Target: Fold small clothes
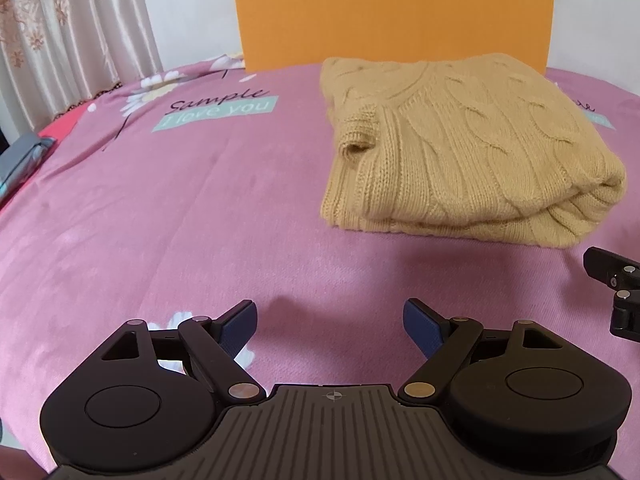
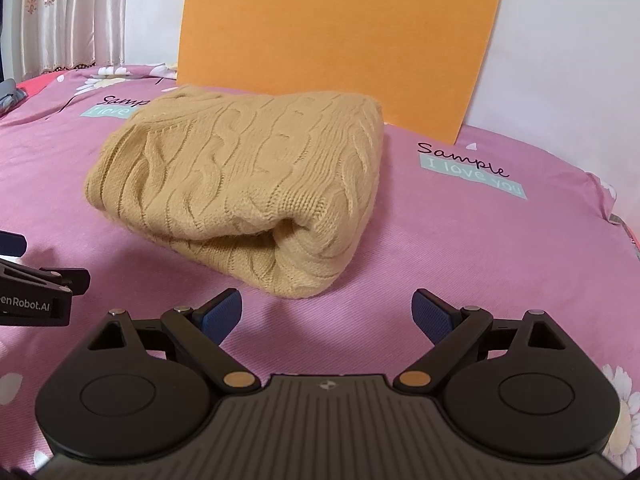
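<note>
- My left gripper (image 1: 331, 326) hangs released over the pink bedsheet (image 1: 168, 216), its blue pads (image 1: 239, 330) spread wide with nothing between them.
- The tan cable-knit sweater (image 1: 464, 152) lies folded in a thick bundle on the bed, ahead of the left gripper and off to its right, well clear of the fingertips.
- A ribbed cuff (image 1: 358, 134) sits curled on top of the bundle, on the side nearer the left gripper's centre line.
- My right gripper (image 2: 327, 314) is likewise released, fingers apart and empty, low above the sheet.
- From the right wrist view the sweater (image 2: 240, 184) lies just ahead and slightly to the left, its rolled fold edge facing me, near the left fingertip but not touching it.
- Each gripper shows at the other's frame edge, side by side.
- An orange board (image 2: 340, 36) stands upright beyond the sweater; a curtain (image 1: 72, 32) hangs far left.
</note>
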